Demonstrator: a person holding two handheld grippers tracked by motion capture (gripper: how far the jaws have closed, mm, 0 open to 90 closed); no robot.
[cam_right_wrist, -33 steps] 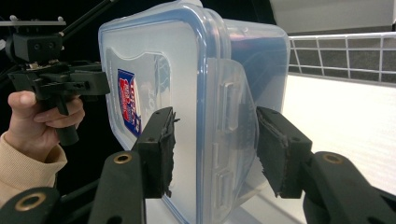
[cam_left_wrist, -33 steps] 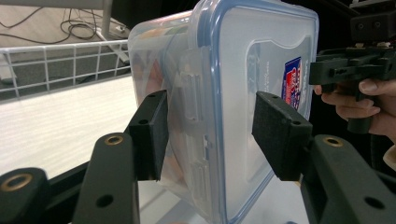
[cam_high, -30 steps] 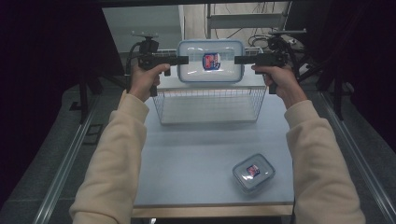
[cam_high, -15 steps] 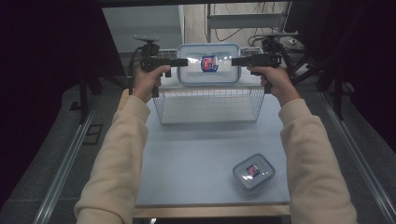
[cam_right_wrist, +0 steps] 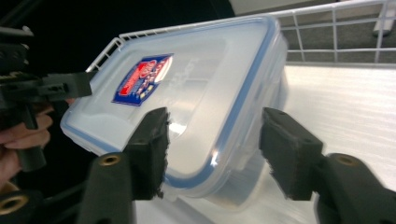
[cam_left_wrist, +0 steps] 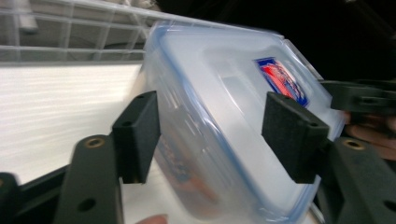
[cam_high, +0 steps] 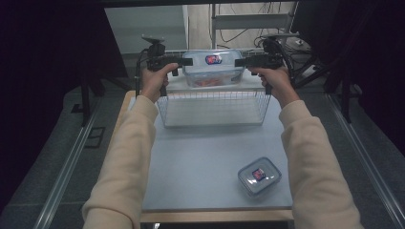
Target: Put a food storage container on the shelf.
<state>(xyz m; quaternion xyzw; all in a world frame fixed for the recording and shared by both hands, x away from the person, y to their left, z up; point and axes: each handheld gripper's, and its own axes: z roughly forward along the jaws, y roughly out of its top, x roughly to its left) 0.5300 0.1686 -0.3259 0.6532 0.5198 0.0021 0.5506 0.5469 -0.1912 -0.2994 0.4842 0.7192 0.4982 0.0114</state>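
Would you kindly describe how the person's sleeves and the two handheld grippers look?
Both arms wear long cream sleeves. The left gripper and right gripper are black pistol-shaped tools with blocky rectangular black pads. A black cable trails from the left one, which carries a small grey plate on top.

Clear lidded food container (cam_high: 212, 67), blue-rimmed lid with red-blue label, tilted, at wire basket's (cam_high: 214, 109) far edge

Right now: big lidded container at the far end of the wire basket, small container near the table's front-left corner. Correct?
Not quite. The small container sits near the table's front-right corner, as the high view shows. The big lidded container at the wire basket's far end is right.
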